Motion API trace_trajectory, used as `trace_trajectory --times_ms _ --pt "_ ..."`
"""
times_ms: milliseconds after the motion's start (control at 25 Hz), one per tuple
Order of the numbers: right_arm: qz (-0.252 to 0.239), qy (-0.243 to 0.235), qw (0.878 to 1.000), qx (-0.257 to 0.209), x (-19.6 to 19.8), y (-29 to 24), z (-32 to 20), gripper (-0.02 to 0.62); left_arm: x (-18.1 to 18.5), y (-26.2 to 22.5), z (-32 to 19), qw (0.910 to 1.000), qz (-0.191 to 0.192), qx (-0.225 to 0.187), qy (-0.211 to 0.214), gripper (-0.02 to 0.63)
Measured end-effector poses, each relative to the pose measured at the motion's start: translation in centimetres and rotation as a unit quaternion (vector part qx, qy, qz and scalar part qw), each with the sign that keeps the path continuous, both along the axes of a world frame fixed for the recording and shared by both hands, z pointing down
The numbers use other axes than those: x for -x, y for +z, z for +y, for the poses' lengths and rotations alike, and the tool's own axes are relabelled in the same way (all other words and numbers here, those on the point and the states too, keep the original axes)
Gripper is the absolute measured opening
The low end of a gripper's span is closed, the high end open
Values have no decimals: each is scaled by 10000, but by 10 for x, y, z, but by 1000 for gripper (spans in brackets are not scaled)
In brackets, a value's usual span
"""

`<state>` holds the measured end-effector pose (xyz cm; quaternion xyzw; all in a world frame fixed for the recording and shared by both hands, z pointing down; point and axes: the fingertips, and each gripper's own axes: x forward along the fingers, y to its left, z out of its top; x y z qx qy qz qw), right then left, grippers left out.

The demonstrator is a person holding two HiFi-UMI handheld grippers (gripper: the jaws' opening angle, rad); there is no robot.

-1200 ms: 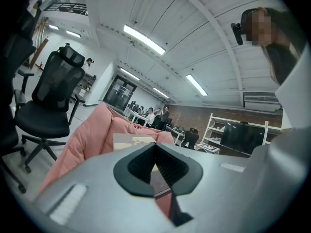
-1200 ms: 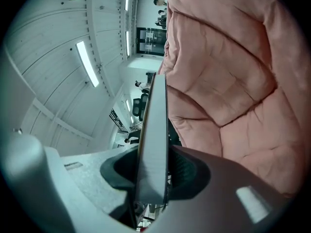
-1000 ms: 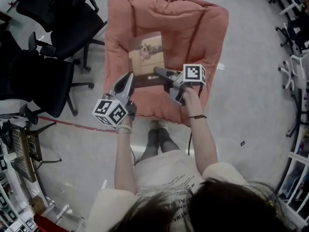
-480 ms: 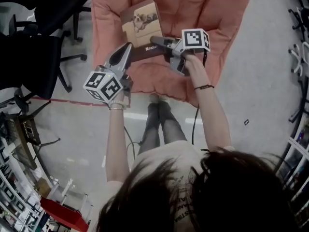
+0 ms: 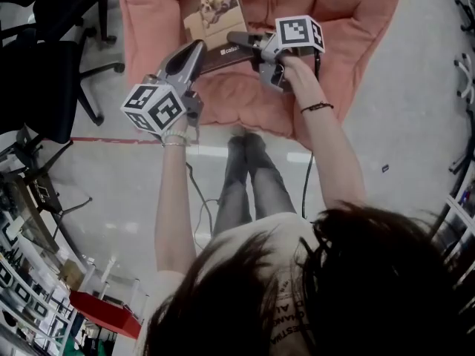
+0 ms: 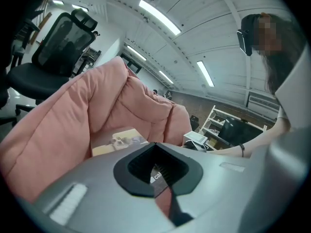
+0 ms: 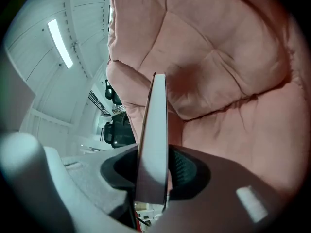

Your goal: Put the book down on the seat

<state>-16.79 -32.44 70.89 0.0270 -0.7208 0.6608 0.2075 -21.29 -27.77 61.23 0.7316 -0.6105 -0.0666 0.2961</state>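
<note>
Lowered since the earlier frames, both grippers and the book (image 5: 215,10) are brought nearer the pink seat (image 5: 345,21), which now fills the top of the head view. The book is held flat over the seat cushion, cover up; whether it touches the cushion cannot be told. Its near edge is pinched by the right gripper (image 5: 234,38), whose jaws are clamped across the white page block. The left gripper (image 5: 197,45) is pressed together on nothing, its tip set at the book's near left corner; contact there cannot be judged.

Black office chairs (image 5: 52,65) are parked just left of the seat, and a red line (image 5: 104,140) is seen on the floor beside them. The person's legs (image 5: 249,176) are placed just before the seat's front edge, with a black cable (image 5: 305,191) hung beside them.

On the cover's dark lower band, white letters beginning "ca" can be read; the rest cannot. Above it, what looks like a dog is pictured on beige.

A white shelf unit (image 6: 218,123) is seen beyond the seat; its contents cannot be made out.
</note>
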Motion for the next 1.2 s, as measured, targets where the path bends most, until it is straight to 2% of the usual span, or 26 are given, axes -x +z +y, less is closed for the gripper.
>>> trace_trajectory --times_ms 200,440,760,1200 --pt "248 -212 9993 -168 2 26 -4 150 3 24 -4 9999 21 112 93 -8" --pt "134 -314 9992 -206 7 49 -6 150 -2 59 -9 9994 128 295 113 -8" --pt "73 -206 9989 -418 1 70 -5 152 -14 85 -2 9983 230 507 168 -8" --pt "396 -145 9951 -889 -17 102 -17 176 -28 111 -1 9975 333 608 149 -8"
